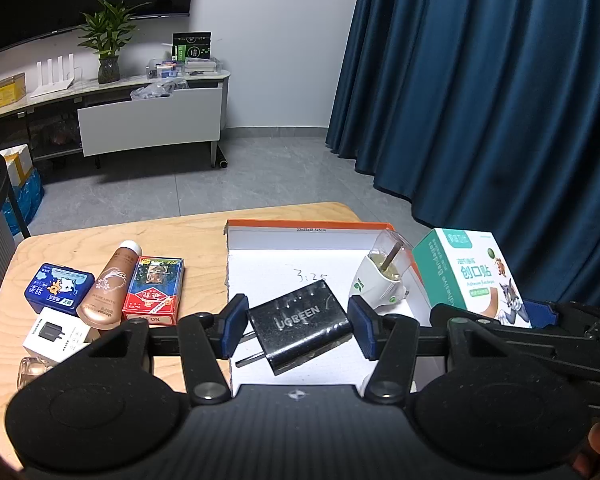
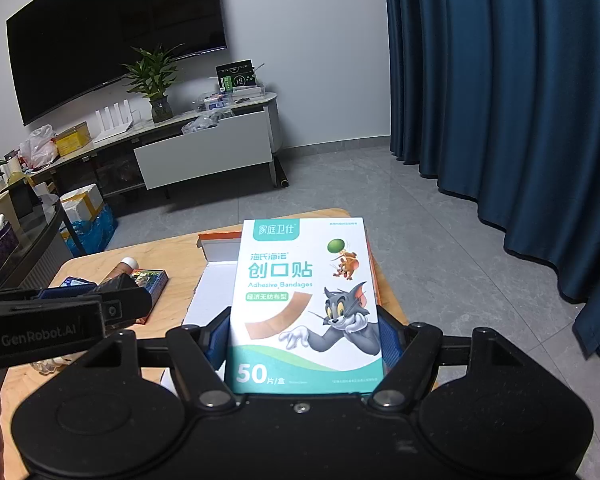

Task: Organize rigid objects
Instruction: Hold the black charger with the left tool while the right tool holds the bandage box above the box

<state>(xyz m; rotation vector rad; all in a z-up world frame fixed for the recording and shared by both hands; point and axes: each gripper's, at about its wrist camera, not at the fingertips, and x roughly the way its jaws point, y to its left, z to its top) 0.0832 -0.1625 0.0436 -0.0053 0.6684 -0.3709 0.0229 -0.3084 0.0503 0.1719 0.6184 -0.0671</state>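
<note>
The worktop (image 1: 204,236) is pale, smooth plywood with rounded corners. One shallow rectangular box lid (image 1: 300,240), white inside with an orange rim, lies on it and serves as the landmark.

One bandage box (image 2: 304,300), flat glossy cardboard in white and teal with cartoon print, stands upright over the lid's right side. The right gripper (image 2: 304,344) points downward at a slant; its jaws stand wide and press both narrow sides of this box.

One black charger (image 1: 300,320), a glossy rectangular block with two flat metal prongs, sits tilted above the lid's near edge. The left gripper (image 1: 300,328) slants downward likewise; its blue-padded jaws are narrowed onto the charger's two sides and hold it.

One white plug-in device (image 1: 380,280) with a clear domed cap lies inside the lid, near its right wall.

Left of the lid lie five items:
- one bronze tube (image 1: 108,288)
- one red card pack (image 1: 154,292)
- one blue tin (image 1: 58,288)
- one white carton (image 1: 56,334)
- one clear glass piece (image 1: 32,370)
</note>
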